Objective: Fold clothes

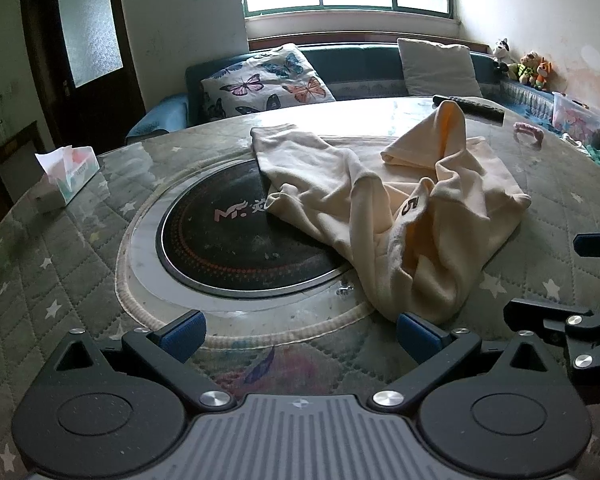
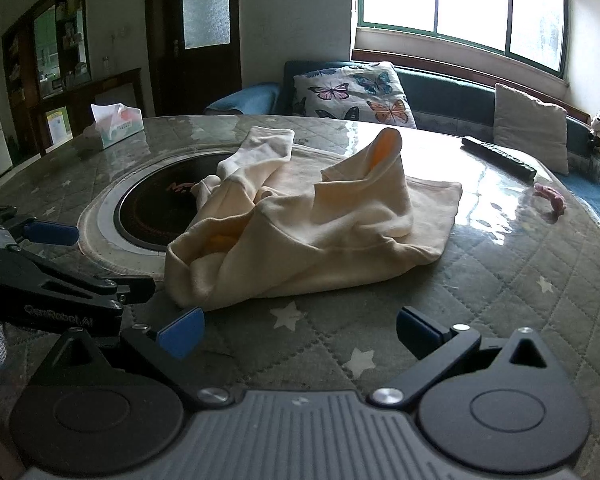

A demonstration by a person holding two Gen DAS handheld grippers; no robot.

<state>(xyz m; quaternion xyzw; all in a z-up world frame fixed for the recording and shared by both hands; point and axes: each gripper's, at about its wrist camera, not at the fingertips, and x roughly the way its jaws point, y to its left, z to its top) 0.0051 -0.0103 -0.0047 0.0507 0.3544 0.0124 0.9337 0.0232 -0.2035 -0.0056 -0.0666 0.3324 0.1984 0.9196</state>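
A cream sweatshirt (image 1: 396,208) lies crumpled near the middle of the round table (image 1: 60,280), one part draped over the dark round plate (image 1: 220,240) set in the table's centre and its hood standing up toward the far edge. Both tools hover above the near edge: the left hand-held gripper (image 1: 300,334) is spread wide with nothing between its blue pads, and the right hand-held gripper (image 2: 298,334) is equally wide and empty. A tissue box (image 1: 66,178) sits at the left edge, a remote control (image 2: 498,158) at the far right.
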